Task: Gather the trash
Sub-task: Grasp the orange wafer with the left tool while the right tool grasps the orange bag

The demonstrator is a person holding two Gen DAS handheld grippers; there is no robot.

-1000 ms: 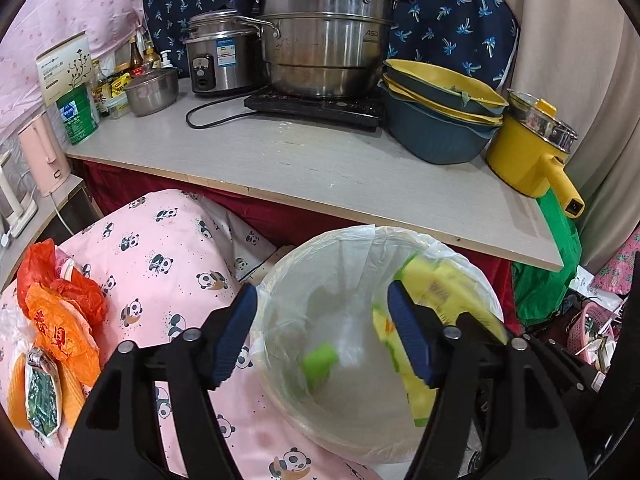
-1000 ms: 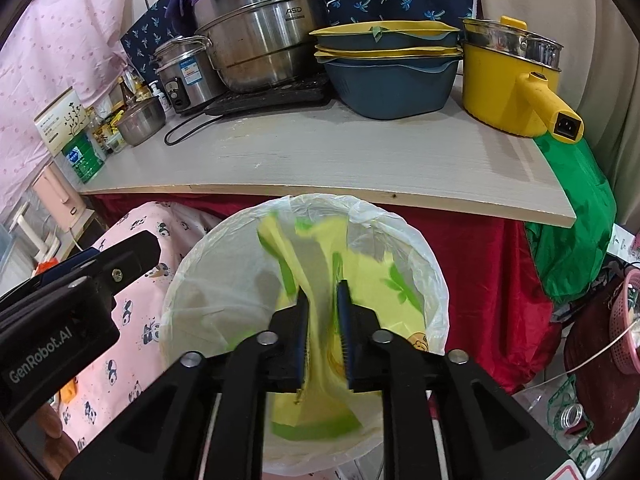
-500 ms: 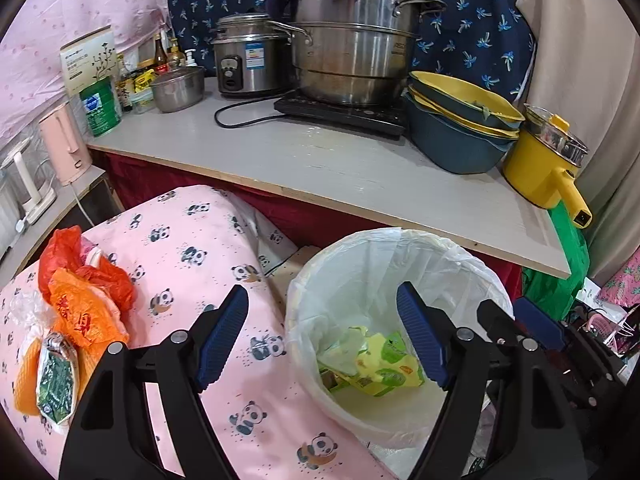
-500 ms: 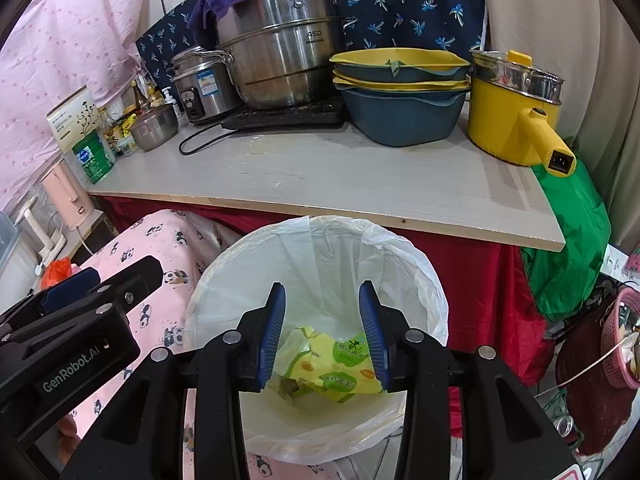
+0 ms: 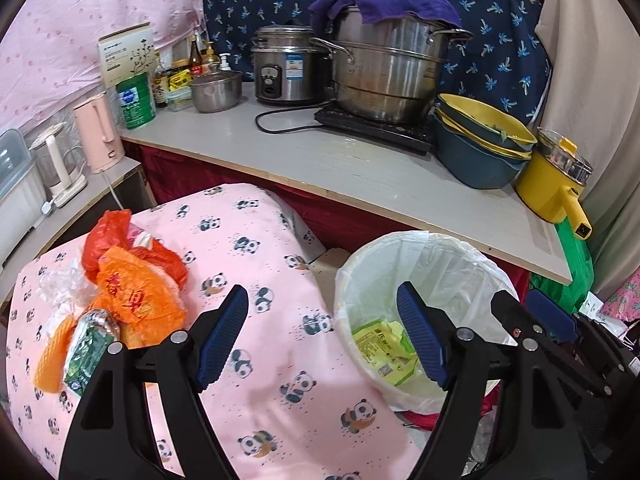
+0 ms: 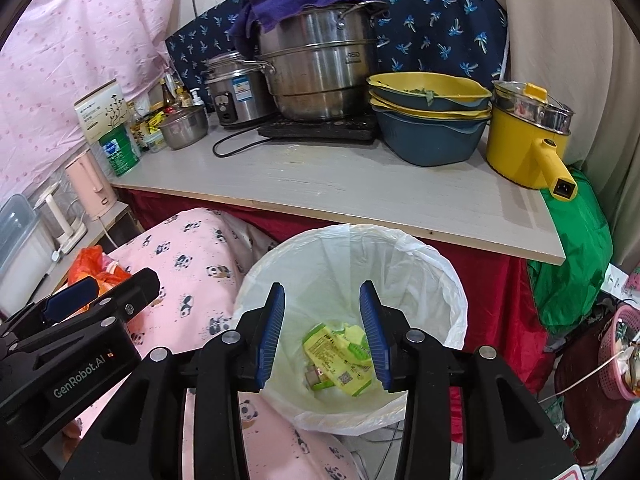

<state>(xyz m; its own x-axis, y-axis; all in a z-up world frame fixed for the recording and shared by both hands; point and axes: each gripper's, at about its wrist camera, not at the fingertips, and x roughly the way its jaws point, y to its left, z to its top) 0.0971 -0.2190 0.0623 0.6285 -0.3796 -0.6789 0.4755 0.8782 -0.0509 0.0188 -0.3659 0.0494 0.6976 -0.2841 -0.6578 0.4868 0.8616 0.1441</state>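
A white-lined trash bin [image 6: 420, 252] stands below the counter; it also shows in the left wrist view [image 5: 452, 248]. A yellow-green wrapper [image 6: 340, 352] lies at its bottom, also seen in the left wrist view [image 5: 380, 348]. My right gripper [image 6: 322, 336] is open and empty above the bin. My left gripper [image 5: 320, 340] is open and empty over the pink panda cloth [image 5: 256, 240], beside the bin. Orange bags [image 5: 132, 280] and a green packet [image 5: 86, 348] lie on the cloth at the left.
A grey counter [image 6: 360, 184] holds steel pots [image 6: 320, 60], stacked bowls [image 6: 428, 120] and a yellow pot [image 6: 528, 140]. A green bag [image 6: 572, 264] hangs at the right. Kettles [image 5: 96, 132] stand on a side shelf at the left.
My right gripper opened and let go of the yellow-green wrapper, which dropped to the bin's bottom. Both grippers drew back and up; the left one shifted left over the cloth.
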